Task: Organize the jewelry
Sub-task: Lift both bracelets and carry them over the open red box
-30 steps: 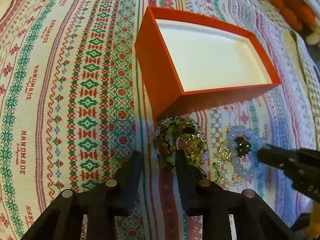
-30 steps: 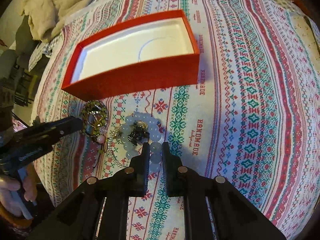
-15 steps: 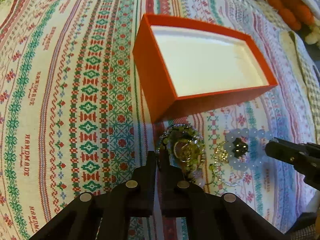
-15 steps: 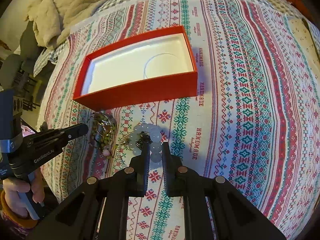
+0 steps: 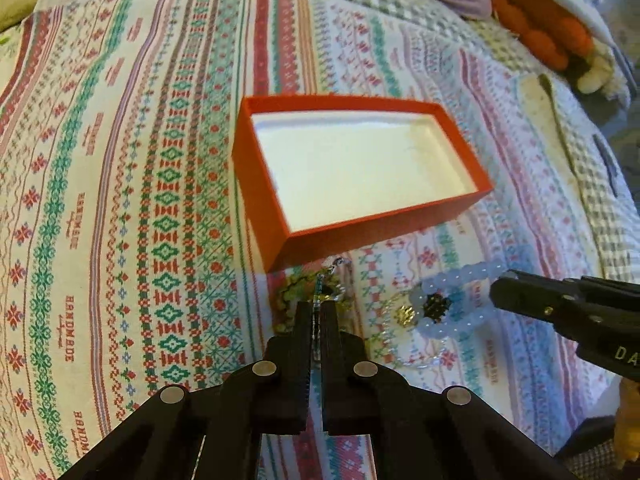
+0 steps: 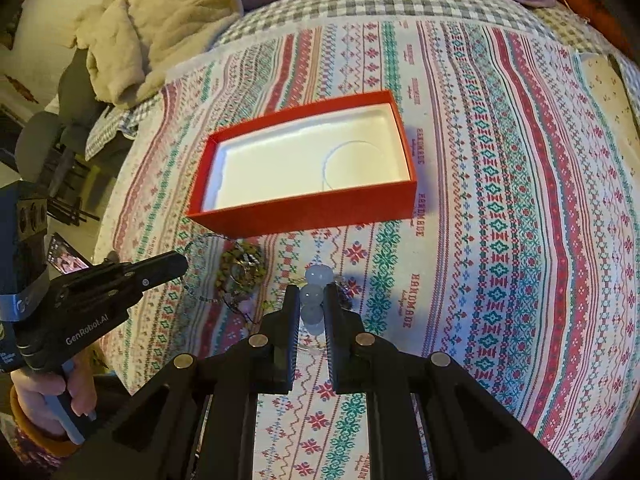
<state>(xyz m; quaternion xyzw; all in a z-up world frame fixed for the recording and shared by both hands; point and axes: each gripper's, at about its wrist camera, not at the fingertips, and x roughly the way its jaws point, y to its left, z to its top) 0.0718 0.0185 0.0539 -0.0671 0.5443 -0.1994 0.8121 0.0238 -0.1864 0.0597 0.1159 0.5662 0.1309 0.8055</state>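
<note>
Both claws carry a piece, and the red box (image 5: 360, 168) lies just beyond them on the patterned bed cover (image 5: 120, 200), long side facing the claws, empty. The left claw (image 5: 316, 312) is pressed together on a thin chain (image 5: 320, 284) from the green-gold tangle (image 5: 288, 296). The right claw (image 6: 312, 300) pinches the pale bead bracelet (image 6: 314, 296). I'd say either only needs to carry forward over the near wall; the left sits nearer the box's left end.
</note>
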